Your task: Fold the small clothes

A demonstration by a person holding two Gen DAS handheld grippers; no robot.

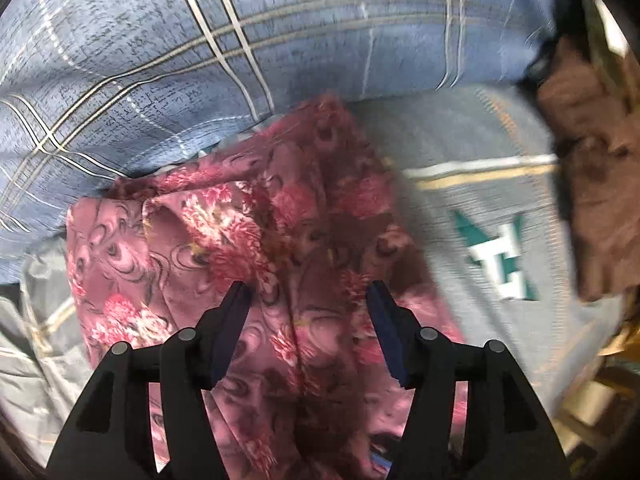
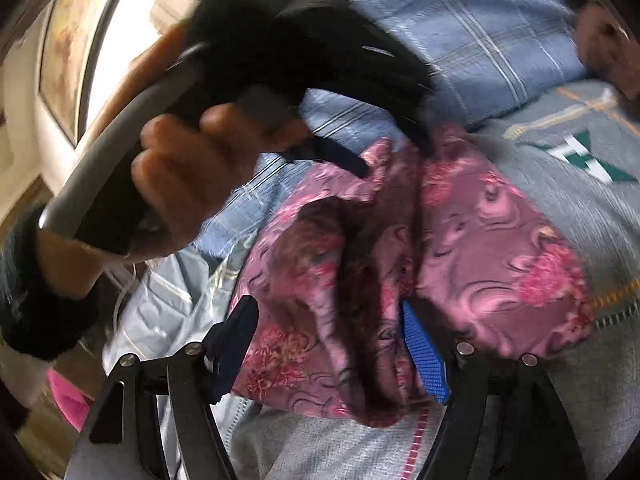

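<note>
A small pink floral garment [image 1: 256, 240] lies crumpled on a grey bedspread [image 1: 460, 208]; it also shows in the right wrist view [image 2: 480, 248]. My left gripper [image 1: 308, 292] is open just above it, with nothing between the fingers. In the right wrist view the left gripper [image 2: 392, 156] hovers over the garment's far edge, held by a hand [image 2: 180, 184]. My right gripper [image 2: 328, 312] is open over the garment's near part, jaws wide on either side of a dark fold.
A blue plaid pillow [image 1: 240, 40] lies behind the garment. A brown cloth [image 1: 592, 184] sits at the right. The bedspread carries a green and white logo [image 1: 500, 256]. A pink item [image 2: 68, 400] lies low at the left beside the bed.
</note>
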